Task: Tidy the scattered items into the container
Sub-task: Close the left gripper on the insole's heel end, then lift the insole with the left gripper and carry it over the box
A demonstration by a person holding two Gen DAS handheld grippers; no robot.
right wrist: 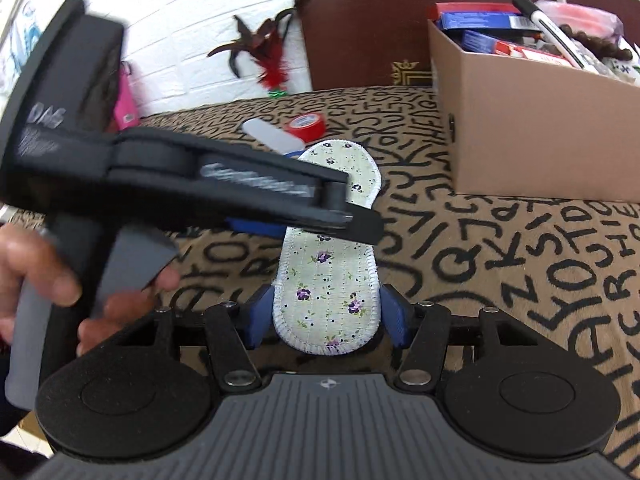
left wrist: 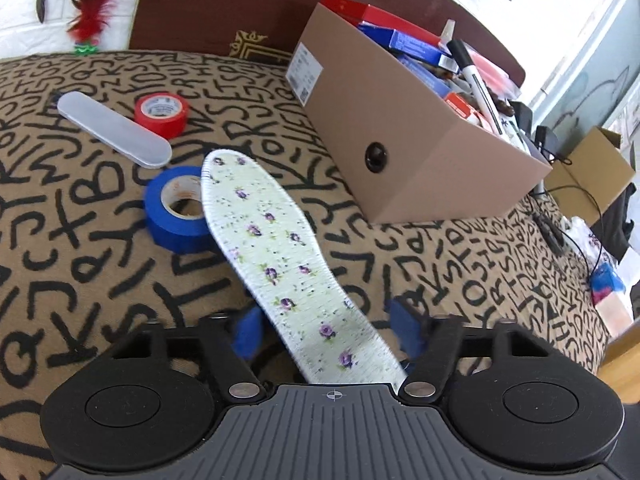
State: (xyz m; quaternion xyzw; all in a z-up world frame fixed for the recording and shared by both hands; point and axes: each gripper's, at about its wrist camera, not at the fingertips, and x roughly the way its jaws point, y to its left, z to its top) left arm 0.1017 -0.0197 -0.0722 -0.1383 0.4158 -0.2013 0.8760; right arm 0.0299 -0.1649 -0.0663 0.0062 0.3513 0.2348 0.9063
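A floral white insole (left wrist: pixel 276 256) lies on the patterned cloth, its toe resting on a blue tape roll (left wrist: pixel 176 208). My left gripper (left wrist: pixel 326 330) is open with the insole's heel between its blue pads, not clamped. In the right wrist view the insole (right wrist: pixel 326 296) lies between the open fingers of my right gripper (right wrist: pixel 326 316), and the left gripper's body (right wrist: pixel 224 188) crosses above it. A red tape roll (left wrist: pixel 161 115) and a translucent white case (left wrist: pixel 114 130) lie beyond. The cardboard box (left wrist: pixel 400 144), full of items, stands at the back right.
The box holds blue and red packets and a black marker (left wrist: pixel 474 76). A red feather toy (left wrist: pixel 90 12) leans against the white wall. A dark wooden chair back (left wrist: pixel 240 4) stands behind. Cables and a smaller box (left wrist: pixel 592 176) sit beyond the right edge.
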